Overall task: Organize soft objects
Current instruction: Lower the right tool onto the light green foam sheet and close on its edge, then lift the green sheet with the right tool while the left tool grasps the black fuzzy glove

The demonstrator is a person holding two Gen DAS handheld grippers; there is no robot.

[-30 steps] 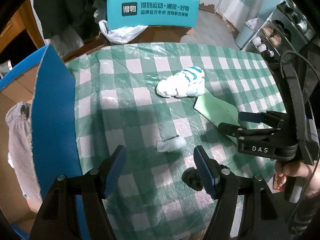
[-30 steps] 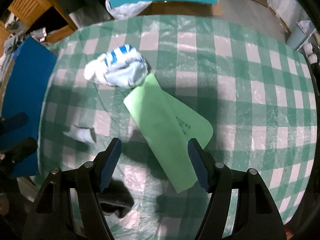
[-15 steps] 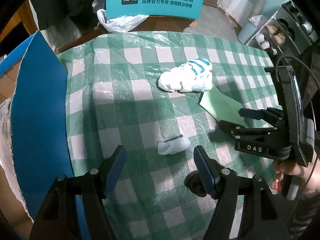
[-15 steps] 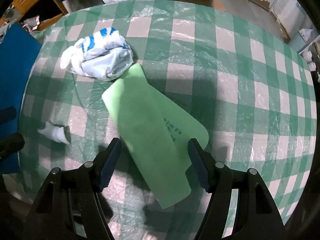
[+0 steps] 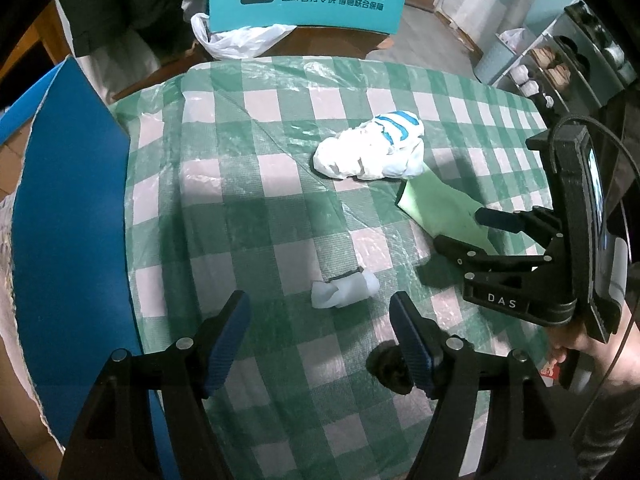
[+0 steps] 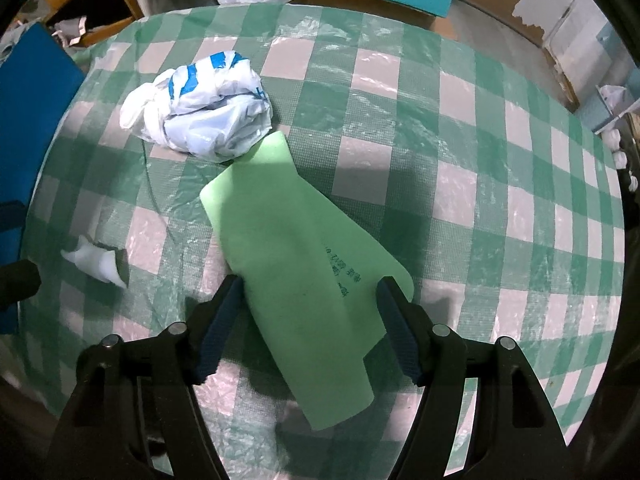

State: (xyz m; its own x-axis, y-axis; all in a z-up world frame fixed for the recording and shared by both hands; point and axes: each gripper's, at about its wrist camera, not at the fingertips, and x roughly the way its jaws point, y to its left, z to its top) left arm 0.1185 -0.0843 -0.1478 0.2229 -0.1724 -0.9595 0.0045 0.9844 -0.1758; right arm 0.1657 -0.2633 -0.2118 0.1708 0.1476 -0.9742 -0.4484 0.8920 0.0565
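Soft objects on the green-checked tablecloth number three. Green foam sheet: flat, pale, rounded corners, small dark print near one edge, lying diagonally through the centre of your right wrist view. Your right gripper is spread wide with a finger either side of that sheet, gripping nothing. Crumpled white bag with blue stripes: upper left, touching the sheet's far end. Small white wad: lower centre of the left view, just ahead of your left gripper, which is wide open and empty.
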